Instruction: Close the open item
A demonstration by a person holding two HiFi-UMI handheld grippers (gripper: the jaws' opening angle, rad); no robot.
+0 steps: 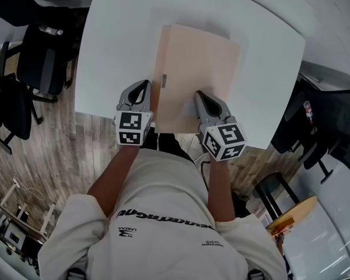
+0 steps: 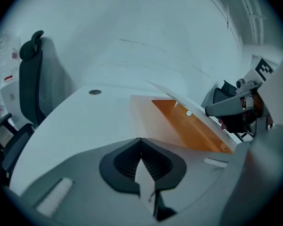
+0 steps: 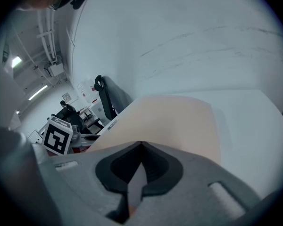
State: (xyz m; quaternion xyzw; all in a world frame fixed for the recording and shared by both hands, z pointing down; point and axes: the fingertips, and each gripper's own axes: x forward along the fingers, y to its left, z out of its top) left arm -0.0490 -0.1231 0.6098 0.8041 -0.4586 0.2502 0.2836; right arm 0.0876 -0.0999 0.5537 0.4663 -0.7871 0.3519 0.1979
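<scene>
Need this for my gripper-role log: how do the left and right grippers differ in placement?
The left gripper is over white table beside the left edge of the folder; the right gripper is over the folder's peach cover. The left gripper view shows the folder ajar, orange inside; the right gripper view shows only the pale cover. Both have jaws together, holding nothing.

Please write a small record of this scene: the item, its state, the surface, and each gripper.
item: peach folder
state: cover partly raised; orange inside shows in the left gripper view
surface: white table
left gripper: jaws together, beside the folder's left edge
right gripper: jaws together, over the cover near its front edge
</scene>
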